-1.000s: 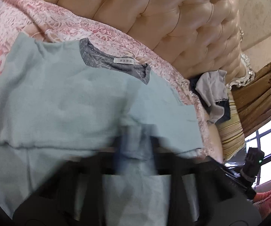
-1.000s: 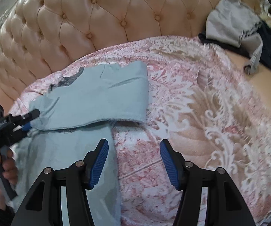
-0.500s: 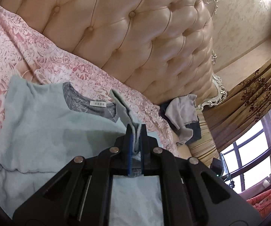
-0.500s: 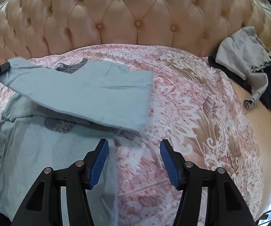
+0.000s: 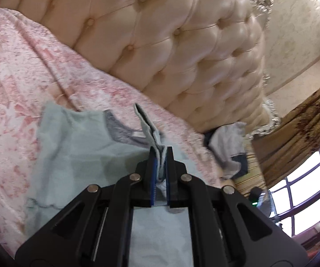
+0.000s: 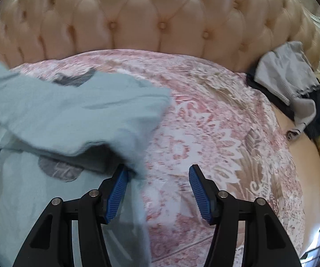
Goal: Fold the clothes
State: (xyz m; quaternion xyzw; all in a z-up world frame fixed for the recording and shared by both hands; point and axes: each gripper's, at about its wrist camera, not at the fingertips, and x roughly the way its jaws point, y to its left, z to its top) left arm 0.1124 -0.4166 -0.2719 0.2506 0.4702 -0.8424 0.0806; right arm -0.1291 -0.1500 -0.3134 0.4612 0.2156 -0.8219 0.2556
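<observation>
A pale blue-green shirt with a grey patterned collar lies on the pink lace bedspread. My left gripper is shut on a bunched fold of that shirt, which sticks up past the fingertips. In the right wrist view the shirt is lifted at its left end and drapes across the bed, its lower edge hanging just over the left blue pad. My right gripper is open above the bedspread, with nothing between its fingers.
A tufted beige headboard runs along the back. A grey garment on dark clothes lies at the right end of the bed. Gold curtains and a window stand to the right in the left wrist view.
My left gripper has lifted further and to the left with the shirt's fold, pulling the cloth up. My right gripper has edged forward, and the draped shirt edge now hangs over its left pad.
</observation>
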